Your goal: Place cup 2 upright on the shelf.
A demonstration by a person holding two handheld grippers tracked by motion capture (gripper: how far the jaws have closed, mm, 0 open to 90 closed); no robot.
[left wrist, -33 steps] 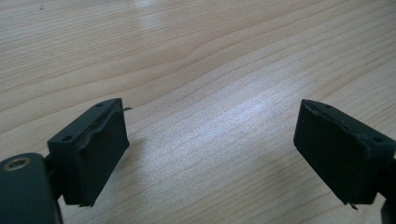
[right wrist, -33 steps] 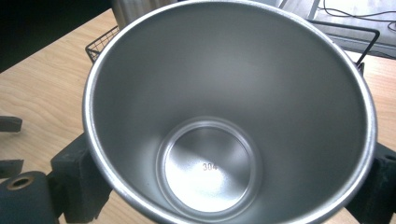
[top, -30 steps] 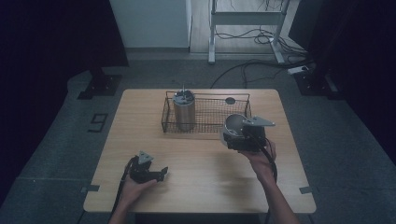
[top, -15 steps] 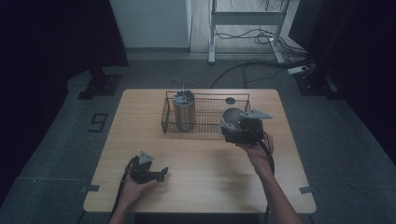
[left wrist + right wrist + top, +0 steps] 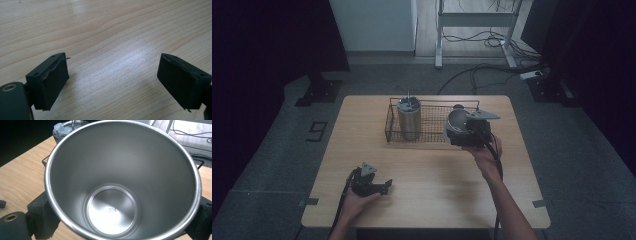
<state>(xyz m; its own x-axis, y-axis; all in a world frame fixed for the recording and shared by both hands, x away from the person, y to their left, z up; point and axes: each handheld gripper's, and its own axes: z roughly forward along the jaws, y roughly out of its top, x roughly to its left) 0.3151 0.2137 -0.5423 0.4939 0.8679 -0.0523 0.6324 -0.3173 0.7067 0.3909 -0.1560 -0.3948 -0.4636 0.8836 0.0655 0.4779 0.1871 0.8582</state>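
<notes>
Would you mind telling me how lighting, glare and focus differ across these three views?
High view: dim overall, dark room edges, the wire basket soft. Left gripper view: a pale glare patch on the table, near pads slightly blurred. Right gripper view: the steel cup is sharp, with soft reflections inside.

Overhead cam looked down on the whole table; left gripper cam stared close at bare wood, right one peered straight into the cup, basket behind.

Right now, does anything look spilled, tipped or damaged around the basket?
Nothing spilled or damaged. The steel cup in the right gripper is tilted, mouth toward that gripper's camera, and empty. The lidded tumbler stands upright in the wire basket. The left gripper is open over bare table.
</notes>
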